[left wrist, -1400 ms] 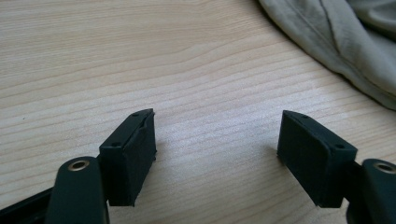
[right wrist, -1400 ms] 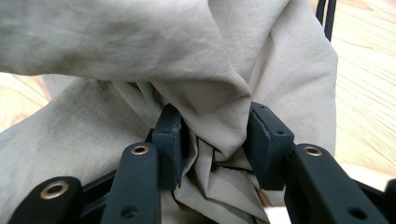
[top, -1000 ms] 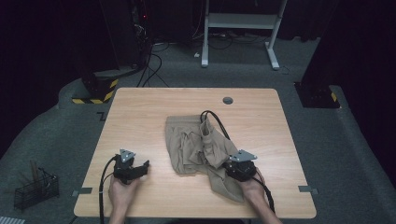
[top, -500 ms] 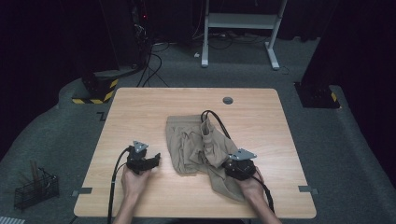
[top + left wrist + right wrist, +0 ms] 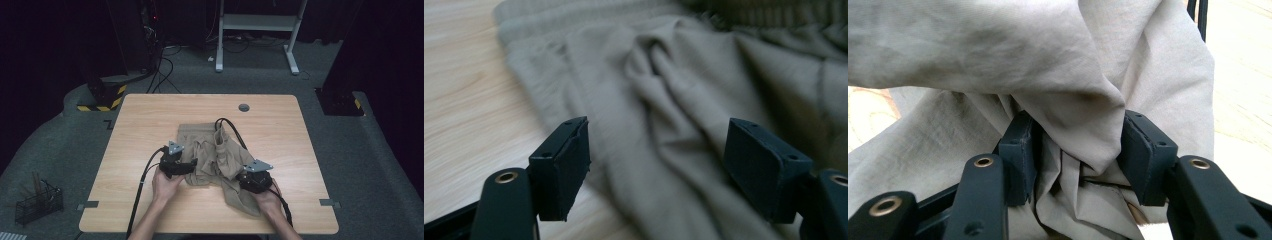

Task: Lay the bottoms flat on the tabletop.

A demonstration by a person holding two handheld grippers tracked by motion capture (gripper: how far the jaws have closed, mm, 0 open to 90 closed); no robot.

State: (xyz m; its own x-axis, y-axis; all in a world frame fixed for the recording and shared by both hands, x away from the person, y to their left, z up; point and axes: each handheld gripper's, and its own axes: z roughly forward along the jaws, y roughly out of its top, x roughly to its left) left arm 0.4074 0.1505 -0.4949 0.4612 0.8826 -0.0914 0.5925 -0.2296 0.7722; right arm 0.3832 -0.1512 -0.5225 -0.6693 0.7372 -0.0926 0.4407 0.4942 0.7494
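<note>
There is one desk [image 5: 150,120], and one pair of tan shorts [image 5: 210,150] lies crumpled on it. The shorts sit in the middle of the desk, a bit nearer the front edge, and one leg runs down toward the front right corner. There are two tongs, one in each hand of the person. One small dark round hole [image 5: 244,107] is in the desk top near the back edge.

The left tongs [image 5: 192,165] are at the left side of the shorts. The jaws stand wide open and have just been opening a little more. In the left gripper view the tan cloth [image 5: 664,125] lies between and under the open jaws, but the pads do not press on it.

The right tongs [image 5: 241,176] are at the right side of the shorts. The jaws have been opening, and a thick bunch of cloth [image 5: 1073,135] sits between them, touching both pads [image 5: 1020,150].
</note>
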